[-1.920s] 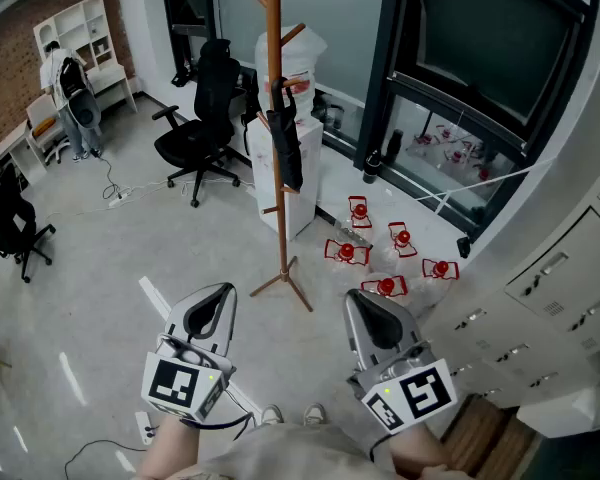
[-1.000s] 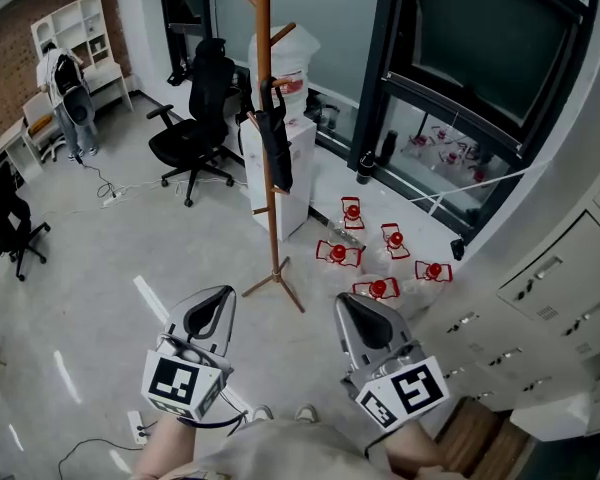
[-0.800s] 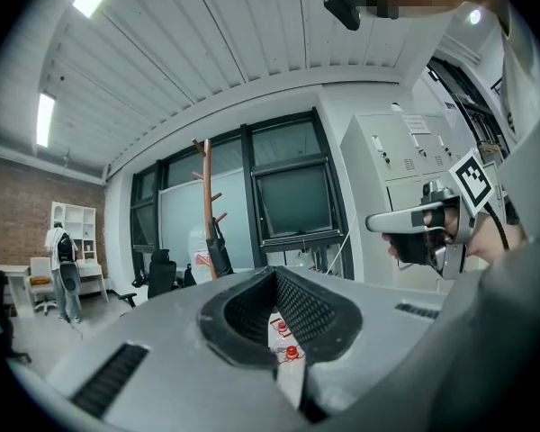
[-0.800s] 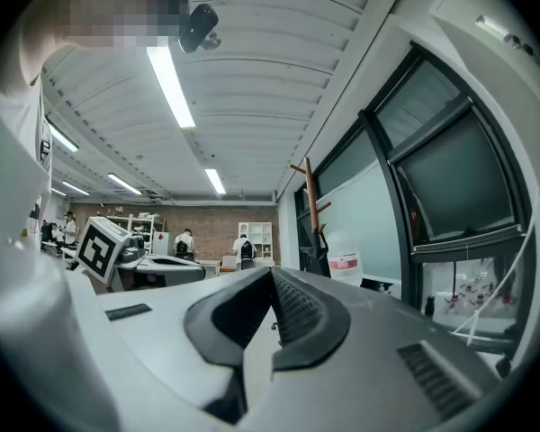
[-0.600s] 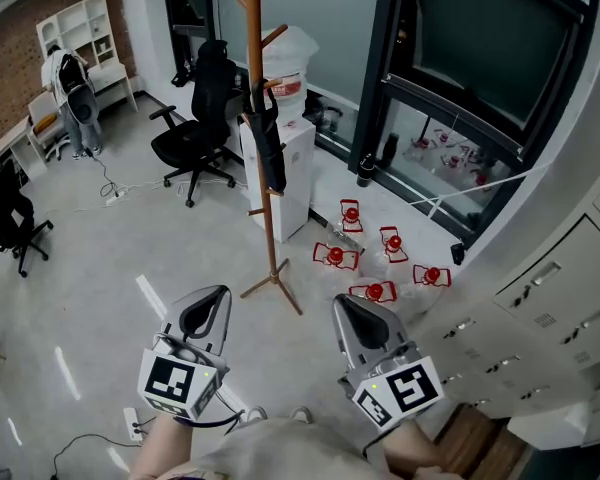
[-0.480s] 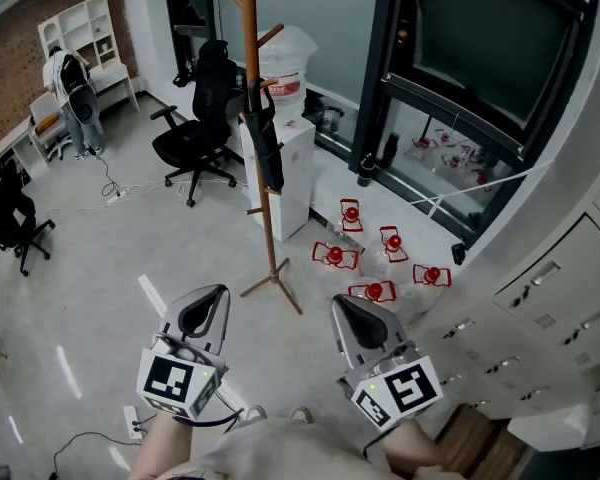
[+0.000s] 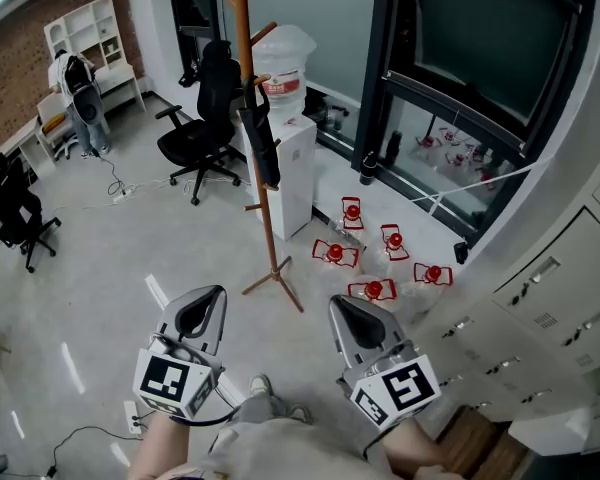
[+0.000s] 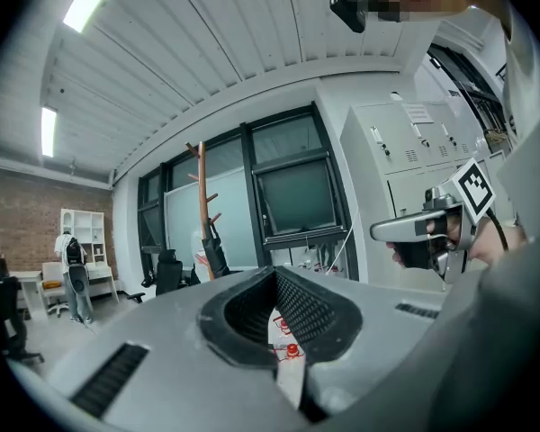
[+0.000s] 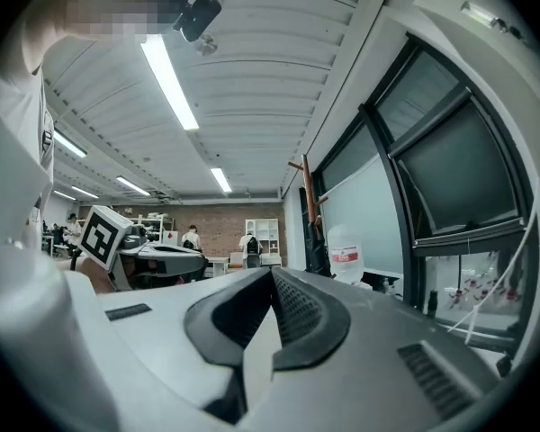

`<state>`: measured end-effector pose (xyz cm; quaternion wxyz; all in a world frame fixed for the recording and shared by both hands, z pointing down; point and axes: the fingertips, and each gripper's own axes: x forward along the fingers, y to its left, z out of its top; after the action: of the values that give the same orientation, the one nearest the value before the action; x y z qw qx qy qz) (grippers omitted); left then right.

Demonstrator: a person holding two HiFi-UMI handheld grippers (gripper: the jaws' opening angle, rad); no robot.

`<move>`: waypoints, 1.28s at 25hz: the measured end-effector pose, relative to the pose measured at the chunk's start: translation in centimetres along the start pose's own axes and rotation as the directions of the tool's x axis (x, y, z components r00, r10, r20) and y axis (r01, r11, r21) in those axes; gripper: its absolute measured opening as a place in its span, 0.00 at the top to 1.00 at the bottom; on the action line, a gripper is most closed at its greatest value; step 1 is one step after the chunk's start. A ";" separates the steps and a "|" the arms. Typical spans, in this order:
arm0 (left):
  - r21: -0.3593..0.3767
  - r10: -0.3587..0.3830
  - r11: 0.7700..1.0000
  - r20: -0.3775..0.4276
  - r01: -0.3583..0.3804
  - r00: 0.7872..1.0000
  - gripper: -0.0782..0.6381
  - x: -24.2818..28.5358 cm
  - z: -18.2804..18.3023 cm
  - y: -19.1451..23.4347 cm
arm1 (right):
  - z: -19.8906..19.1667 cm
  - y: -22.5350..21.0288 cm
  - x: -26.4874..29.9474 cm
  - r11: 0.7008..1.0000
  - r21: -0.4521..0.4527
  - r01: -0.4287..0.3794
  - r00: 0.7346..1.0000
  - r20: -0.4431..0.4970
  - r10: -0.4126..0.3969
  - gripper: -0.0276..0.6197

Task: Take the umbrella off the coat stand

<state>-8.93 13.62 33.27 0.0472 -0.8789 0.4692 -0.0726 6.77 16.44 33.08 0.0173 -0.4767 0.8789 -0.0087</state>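
The person is holding the left gripper (image 7: 206,306) and the right gripper (image 7: 348,313) out in front, side by side. Both are pointing level at the room. The jaws of both are squeezed tight together, and nothing is sitting between them.

The black umbrella (image 7: 263,146) is folded up and hanging high on the wooden coat stand (image 7: 260,218). The stand is standing on the floor well away from both grippers, just beside a white water cooler (image 7: 296,173).

It looks like the person is only getting near the stand, and nobody is touching the umbrella yet. The next move needs the person to come much closer. Then one gripper needs to open its jaws, close them around the umbrella up near the peg, and lift it up and off. The lift should be gentle, because the thin stand could wobble.
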 end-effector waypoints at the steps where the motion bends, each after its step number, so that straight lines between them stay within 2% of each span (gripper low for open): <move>1: -0.001 0.004 1.000 -0.004 -0.004 1.000 0.88 0.0 0.0 -0.1 | -0.1 0.0 -0.1 1.000 -0.001 -0.002 1.000 -0.001 0.002 0.95; 6: 0.002 0.002 1.000 -0.010 -0.002 1.000 0.88 0.4 -0.5 -0.3 | -0.3 -0.3 0.2 1.000 0.004 -0.010 1.000 0.004 0.010 0.95; 14: 0.003 0.011 1.000 0.007 -0.011 1.000 0.88 2.4 -0.6 1.9 | -0.8 -1.7 2.8 1.000 0.002 -0.004 1.000 -0.010 0.004 0.95; 18: -0.012 0.017 1.000 -0.001 -0.017 1.000 0.88 3.9 -1.4 3.6 | -1.4 -2.6 5.0 1.000 0.003 -0.002 1.000 -0.023 0.003 0.95; 24: -0.014 0.015 1.000 -0.006 -0.016 1.000 0.88 7.2 -2.0 6.4 | -2.3 -3.0 8.9 0.997 -0.003 -0.080 0.996 -0.031 0.080 0.95; 32: -0.028 0.004 1.000 -0.006 -0.004 1.000 0.88 12.0 -2.7 11.0 | -2.7 -6.1 15.4 0.999 0.011 -0.043 0.998 -0.053 0.044 0.95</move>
<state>-11.77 -2.45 35.25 0.0339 -0.8783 0.4719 -0.0685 3.42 0.22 35.64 -0.0034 -0.4569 0.8891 -0.0252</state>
